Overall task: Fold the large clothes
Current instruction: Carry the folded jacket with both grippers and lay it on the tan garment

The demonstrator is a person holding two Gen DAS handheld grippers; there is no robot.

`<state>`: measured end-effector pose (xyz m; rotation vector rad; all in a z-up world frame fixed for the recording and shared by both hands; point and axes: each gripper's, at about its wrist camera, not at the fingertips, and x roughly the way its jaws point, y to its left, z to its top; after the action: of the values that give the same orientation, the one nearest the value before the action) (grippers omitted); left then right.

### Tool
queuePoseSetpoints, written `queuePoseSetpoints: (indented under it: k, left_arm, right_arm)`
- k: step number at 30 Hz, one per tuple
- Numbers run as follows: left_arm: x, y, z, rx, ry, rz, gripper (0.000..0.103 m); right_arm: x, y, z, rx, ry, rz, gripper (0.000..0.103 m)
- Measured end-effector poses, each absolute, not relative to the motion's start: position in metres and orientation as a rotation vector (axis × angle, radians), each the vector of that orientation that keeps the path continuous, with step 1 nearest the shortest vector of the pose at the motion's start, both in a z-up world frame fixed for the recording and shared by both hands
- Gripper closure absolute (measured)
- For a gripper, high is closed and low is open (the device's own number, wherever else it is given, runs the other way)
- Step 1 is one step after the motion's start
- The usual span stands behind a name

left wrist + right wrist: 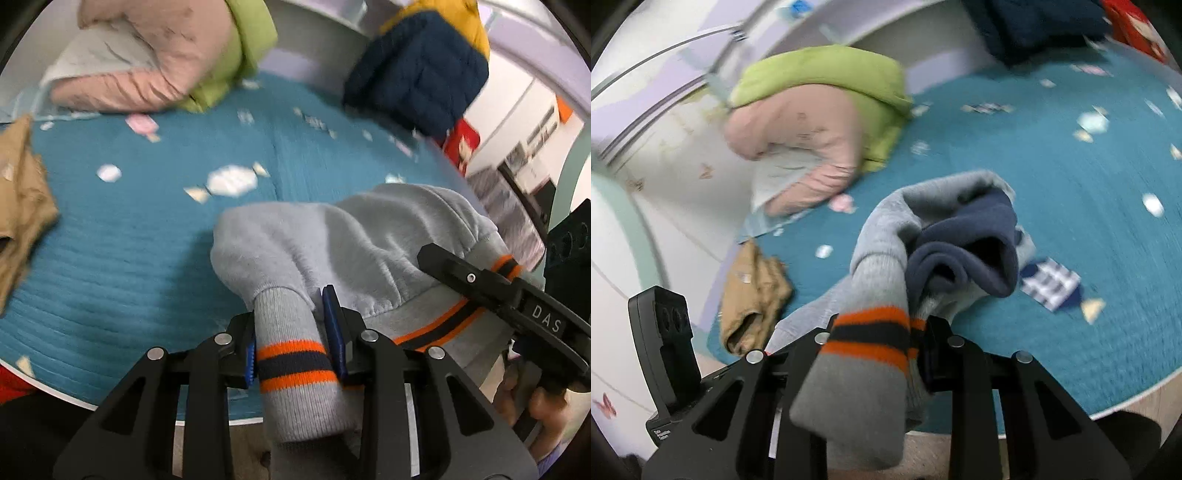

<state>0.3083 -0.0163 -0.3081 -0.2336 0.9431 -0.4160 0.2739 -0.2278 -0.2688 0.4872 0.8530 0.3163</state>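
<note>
A grey sweatshirt point(354, 236) with orange and navy striped cuffs is held up over a teal bed cover point(129, 240). My left gripper point(295, 350) is shut on one striped cuff point(295, 362). My right gripper point(875, 347) is shut on the other striped cuff point(868, 332); the sweatshirt point(923, 221) bunches in front of it and shows its navy inner lining point(971, 251). The right gripper also shows at the right of the left wrist view point(498, 291), close to the left one.
A pink and green padded jacket point(166, 62) lies at the back of the bed; it also shows in the right wrist view point(820, 122). A navy and yellow jacket point(424, 62) lies at the back right. Tan trousers point(22, 206) lie at the left edge point(753, 299).
</note>
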Motion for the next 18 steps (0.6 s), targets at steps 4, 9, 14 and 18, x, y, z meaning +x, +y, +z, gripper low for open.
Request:
queuePoseSetpoints:
  k: [4, 9, 14, 18]
  left_arm:
    - [0.304, 0.042, -0.27, -0.247, 0.837, -0.342, 0.074]
    - [0.304, 0.146, -0.223, -0.285, 0.703, -0.195, 0.074]
    - [0.319, 0.255, -0.197, -0.27, 0.611, -0.015, 0.074]
    - [0.333, 0.323, -0.199, -0.238, 0.569, 0.093, 0.074]
  right_arm:
    - [0.289, -0.163, -0.232, 0.399, 0.796, 0.441, 0.08]
    - [0.322, -0.065, -0.19, 0.324, 0.735, 0.623, 0.08]
    - [0.362, 0.048, -0.172, 0.283, 0.676, 0.804, 0.08]
    - [0.387, 0.121, -0.192, 0.301, 0.642, 0.904, 0.08]
